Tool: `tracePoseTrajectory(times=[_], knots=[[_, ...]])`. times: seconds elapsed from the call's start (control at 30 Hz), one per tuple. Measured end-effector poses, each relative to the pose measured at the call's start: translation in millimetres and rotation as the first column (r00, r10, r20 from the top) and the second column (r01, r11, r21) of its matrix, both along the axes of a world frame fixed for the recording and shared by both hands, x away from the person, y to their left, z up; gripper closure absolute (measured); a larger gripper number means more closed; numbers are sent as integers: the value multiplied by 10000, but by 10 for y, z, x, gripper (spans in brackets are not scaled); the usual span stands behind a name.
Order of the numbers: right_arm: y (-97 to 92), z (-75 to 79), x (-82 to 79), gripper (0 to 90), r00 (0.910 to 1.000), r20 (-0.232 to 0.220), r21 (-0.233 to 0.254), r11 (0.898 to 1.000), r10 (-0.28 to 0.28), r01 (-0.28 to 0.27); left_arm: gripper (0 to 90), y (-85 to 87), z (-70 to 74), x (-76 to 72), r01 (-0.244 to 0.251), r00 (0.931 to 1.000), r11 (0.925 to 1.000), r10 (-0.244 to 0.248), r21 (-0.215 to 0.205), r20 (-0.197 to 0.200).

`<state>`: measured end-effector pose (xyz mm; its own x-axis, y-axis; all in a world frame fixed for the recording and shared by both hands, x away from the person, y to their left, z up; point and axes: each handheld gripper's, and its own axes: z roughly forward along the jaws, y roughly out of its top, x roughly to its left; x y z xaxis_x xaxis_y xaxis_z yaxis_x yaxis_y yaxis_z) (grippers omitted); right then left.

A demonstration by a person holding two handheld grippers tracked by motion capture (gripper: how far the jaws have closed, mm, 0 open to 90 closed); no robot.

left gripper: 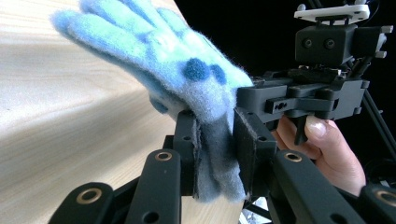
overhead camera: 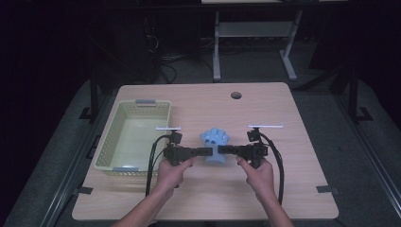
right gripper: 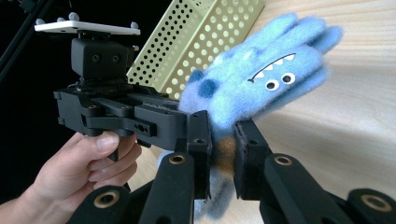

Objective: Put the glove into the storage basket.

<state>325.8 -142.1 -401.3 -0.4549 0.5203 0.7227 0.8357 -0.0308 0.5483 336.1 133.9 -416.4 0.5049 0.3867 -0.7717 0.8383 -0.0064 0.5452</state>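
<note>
Above the middle of the wooden table (overhead camera: pixel 283 189), a fuzzy blue glove (overhead camera: pixel 214 142) is suspended between 2 hand-held grippers. The left gripper (overhead camera: pixel 208 151) meets the glove from the left side, and the right gripper (overhead camera: pixel 223 150) meets it from the right side; both point level toward each other.

In the left gripper view, the left gripper's jaws are clamped on the glove's grey-blue cuff (left gripper: pixel 214 163), with the glove's fingers fanned upward and away over the table. In the right gripper view, the right gripper (right gripper: pixel 219 154) is likewise clamped on the cuff end, just beside the jaws of the left gripper. The face of the glove (right gripper: pixel 261 84) carries 2 small eyes and a toothed mouth.

A pale green perforated basket (overhead camera: pixel 108 142) stands on the table's left portion, near the left hand (overhead camera: pixel 172 172). The right hand (overhead camera: pixel 257 175) grips its tool opposite.
</note>
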Motion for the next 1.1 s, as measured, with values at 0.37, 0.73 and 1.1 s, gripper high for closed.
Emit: tracePoseTrajectory(times=[0.37,0.73,1.1], knots=[[142,81,76,789,9997,13,124,9997,233,-233,713,161,96,2,-234,9997,9997,235,-81,76],[400,182,178,789,9980,133,145,9979,624,-626,717,426,204,31,-470,9987,9989,471,-57,171],[610,273,282,789,9960,204,38,9962,870,-871,719,628,276,61,-684,9975,9976,686,-118,191]])
